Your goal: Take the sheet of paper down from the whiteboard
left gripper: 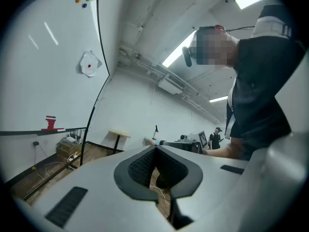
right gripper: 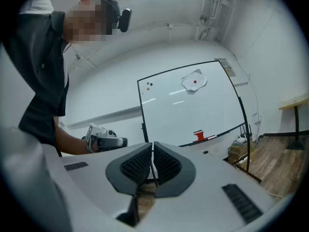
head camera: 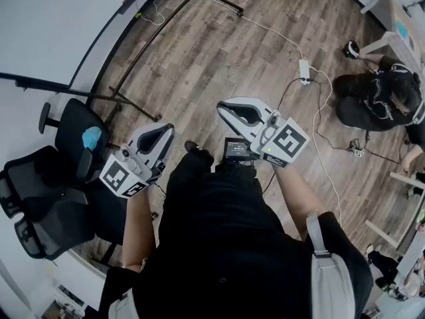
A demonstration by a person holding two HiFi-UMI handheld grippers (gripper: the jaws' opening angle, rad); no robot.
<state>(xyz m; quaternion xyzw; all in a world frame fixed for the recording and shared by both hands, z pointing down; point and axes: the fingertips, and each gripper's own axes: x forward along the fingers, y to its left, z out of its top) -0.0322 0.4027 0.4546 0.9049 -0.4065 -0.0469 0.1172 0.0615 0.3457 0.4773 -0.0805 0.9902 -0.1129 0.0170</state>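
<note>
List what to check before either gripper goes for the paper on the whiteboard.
1. Sheet of paper up on the whiteboard: ok, it sits high on the board under a red magnet.
2. Left gripper empty: ok, nothing between its jaws.
3. Right gripper empty: ok, nothing between its jaws.
4. Jaws apart for a grasp: not ok, both grippers are shut.
5. Paper close to a gripper: not ok, the board stands well off from both.
</note>
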